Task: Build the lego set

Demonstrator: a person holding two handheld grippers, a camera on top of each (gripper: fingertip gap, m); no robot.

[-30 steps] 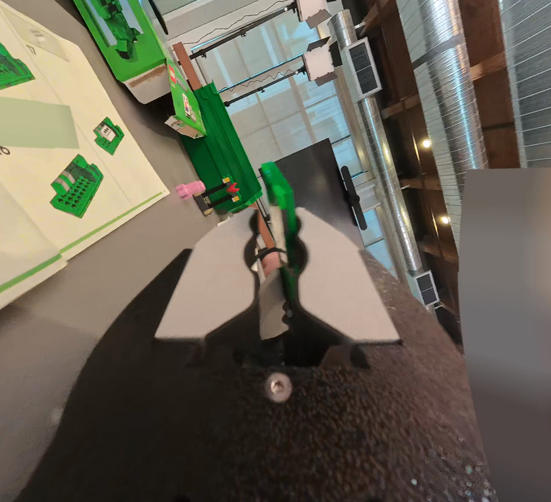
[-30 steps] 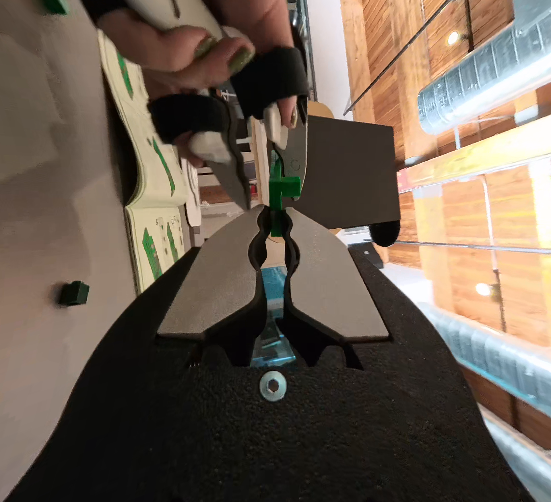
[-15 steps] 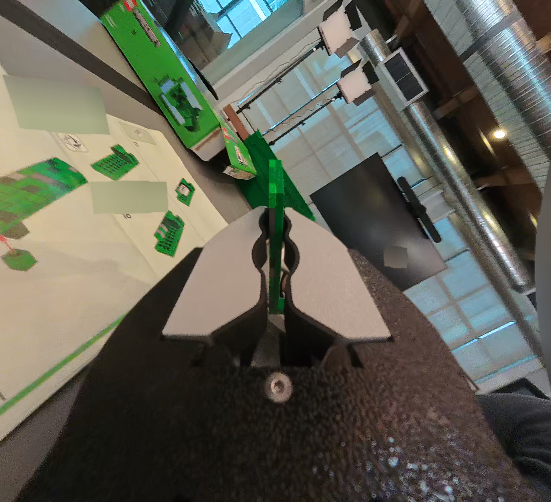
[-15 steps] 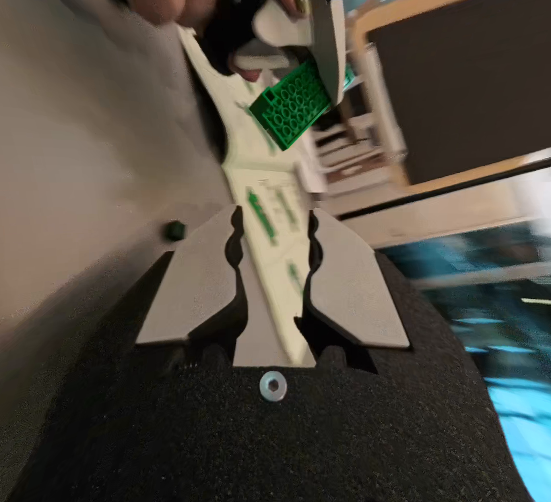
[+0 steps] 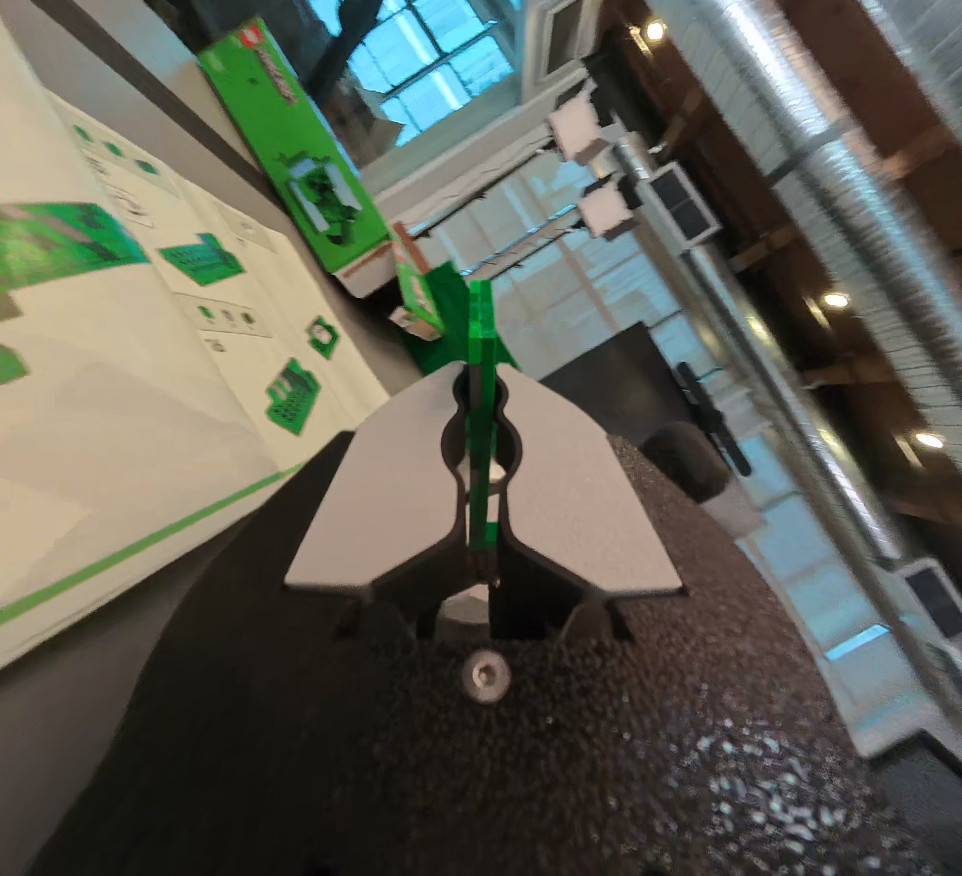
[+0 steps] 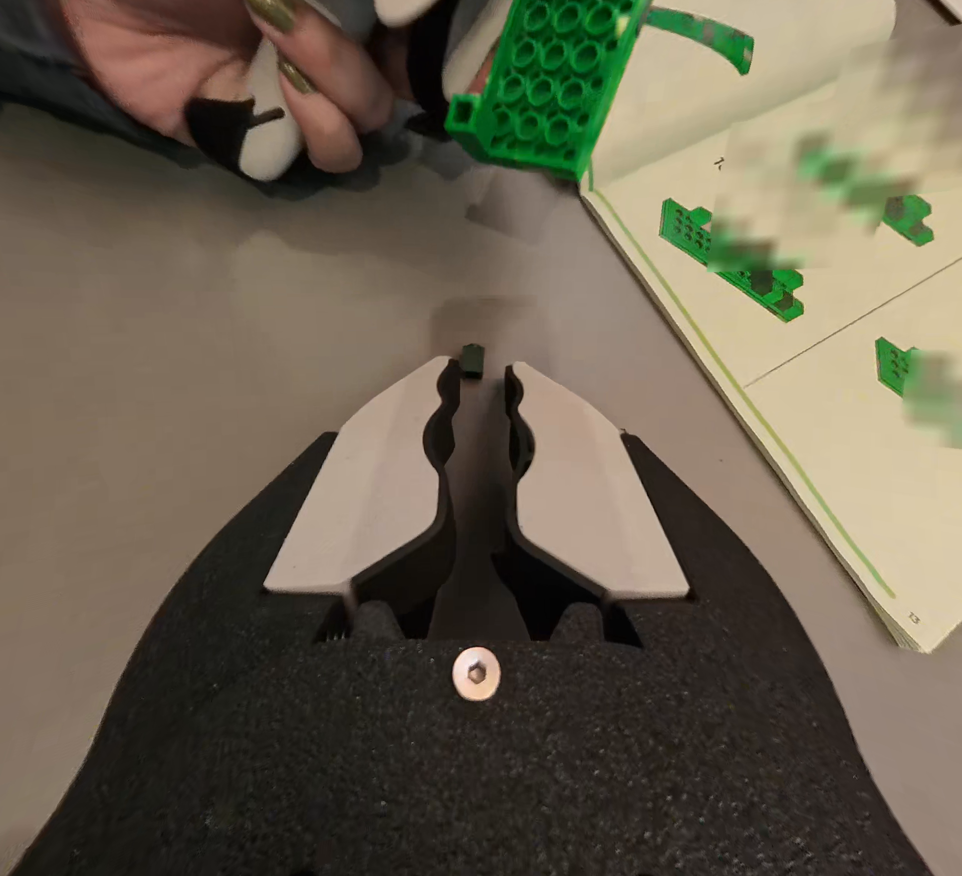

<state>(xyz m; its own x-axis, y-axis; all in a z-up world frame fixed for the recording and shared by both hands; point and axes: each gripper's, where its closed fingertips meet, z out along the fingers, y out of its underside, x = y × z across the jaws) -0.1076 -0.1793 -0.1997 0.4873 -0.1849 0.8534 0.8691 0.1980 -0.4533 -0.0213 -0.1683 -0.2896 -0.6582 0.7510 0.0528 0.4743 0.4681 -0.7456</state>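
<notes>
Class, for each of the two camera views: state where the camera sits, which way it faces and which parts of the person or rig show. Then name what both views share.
Left wrist view: sits on the left tongs, facing along the table toward windows and a green box; shut on a green plate assembly.
Right wrist view: sits on the right tongs, facing down at the grey table and a small dark brick; the person's hand shows.
Shared: the assembly and the instruction booklet.
</notes>
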